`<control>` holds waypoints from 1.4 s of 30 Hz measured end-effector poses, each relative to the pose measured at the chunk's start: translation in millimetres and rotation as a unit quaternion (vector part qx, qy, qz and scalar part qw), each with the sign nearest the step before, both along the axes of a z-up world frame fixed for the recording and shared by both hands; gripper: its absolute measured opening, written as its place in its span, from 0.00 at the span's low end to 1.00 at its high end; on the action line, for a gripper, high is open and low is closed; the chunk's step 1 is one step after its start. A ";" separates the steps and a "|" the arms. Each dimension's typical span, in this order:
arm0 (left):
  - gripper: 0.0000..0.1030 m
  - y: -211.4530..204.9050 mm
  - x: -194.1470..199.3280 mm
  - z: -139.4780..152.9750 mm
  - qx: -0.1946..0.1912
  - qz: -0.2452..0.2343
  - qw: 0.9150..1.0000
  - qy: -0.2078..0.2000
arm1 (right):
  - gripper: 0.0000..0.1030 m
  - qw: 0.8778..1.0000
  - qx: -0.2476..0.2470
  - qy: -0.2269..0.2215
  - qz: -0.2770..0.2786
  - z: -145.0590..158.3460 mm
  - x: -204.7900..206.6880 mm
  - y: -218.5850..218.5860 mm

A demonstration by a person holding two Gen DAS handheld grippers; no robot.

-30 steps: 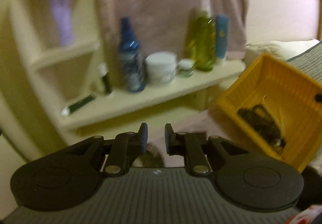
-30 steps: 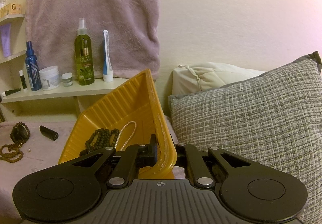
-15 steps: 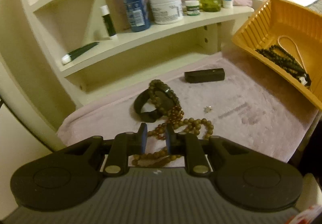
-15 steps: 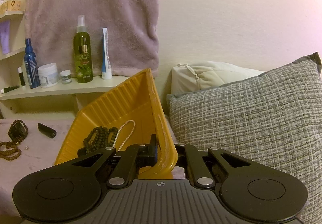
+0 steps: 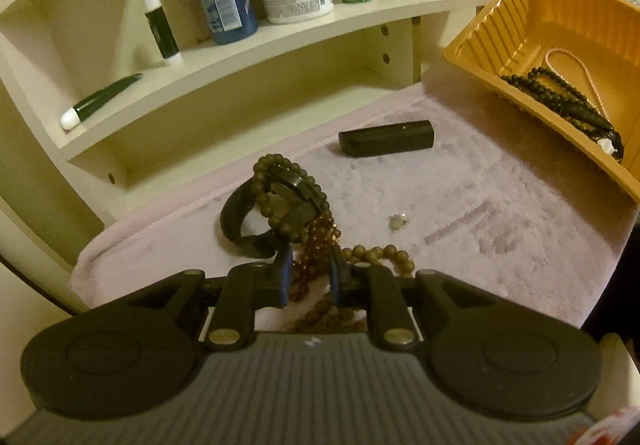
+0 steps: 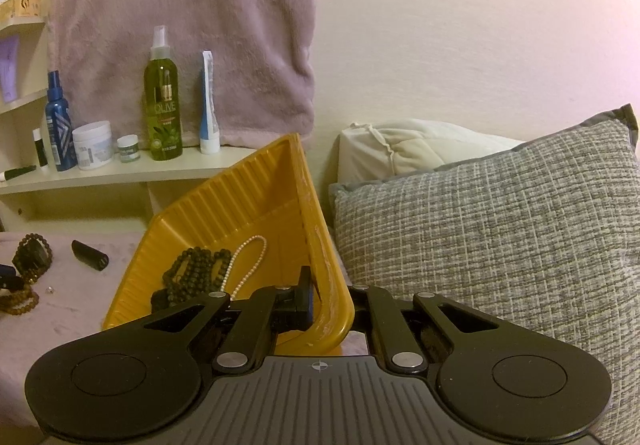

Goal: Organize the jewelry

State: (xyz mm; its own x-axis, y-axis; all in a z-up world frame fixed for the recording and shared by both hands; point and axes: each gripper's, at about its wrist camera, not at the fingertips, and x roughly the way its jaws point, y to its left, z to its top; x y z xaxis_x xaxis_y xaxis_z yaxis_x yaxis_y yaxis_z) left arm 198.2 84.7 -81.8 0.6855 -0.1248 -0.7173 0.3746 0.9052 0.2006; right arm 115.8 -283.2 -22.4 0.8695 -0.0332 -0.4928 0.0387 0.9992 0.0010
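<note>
A heap of brown wooden beads [image 5: 320, 241] lies on the pink towel [image 5: 500, 205], tangled with a black watch band [image 5: 248, 221] and a dark bead bracelet [image 5: 280, 169]. My left gripper [image 5: 310, 273] is low over the heap. It is open by a narrow gap, and a strand of the brown beads runs between its fingers. My right gripper [image 6: 328, 309] is shut on the near rim of the yellow tray [image 6: 240, 197], which it holds tilted. Inside the tray lie a dark bead strand [image 6: 192, 269] and a pearl strand [image 6: 248, 257].
A small black case [image 5: 386, 137] and a tiny stud [image 5: 397, 220] lie on the towel past the heap. A cream shelf [image 5: 280, 41] with bottles and jars stands behind. A grey pillow [image 6: 480, 245] fills the right side next to the tray.
My left gripper has sunk from facing the shelf down onto the bead heap, with its gap unchanged. Brown beads now sit between its fingers. The right gripper and the tray have stayed put.
</note>
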 end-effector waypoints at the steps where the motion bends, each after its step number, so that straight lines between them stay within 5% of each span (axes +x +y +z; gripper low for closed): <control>1: 0.16 0.1 1.6 -2.0 0.002 -0.002 1.000 0.006 | 0.07 1.000 0.000 0.000 0.000 -0.1 0.2 -0.2; 6: 0.13 4.5 4.9 -0.8 -0.008 -0.003 1.000 0.017 | 0.07 1.000 -0.001 0.001 -0.002 -0.9 0.6 -0.6; 8: 0.03 5.6 3.4 0.7 -0.005 -0.004 1.000 0.016 | 0.07 1.000 -0.001 0.001 -0.002 -1.1 0.7 -1.3; 14: 0.03 9.9 -6.2 9.5 -0.015 -0.009 1.000 0.014 | 0.07 1.000 -0.001 0.001 -0.002 -1.2 0.5 -1.6; 42: 0.03 0.2 -21.5 138.5 -0.111 -0.027 0.992 -0.062 | 0.07 1.000 0.004 -0.008 0.002 2.0 -4.8 2.4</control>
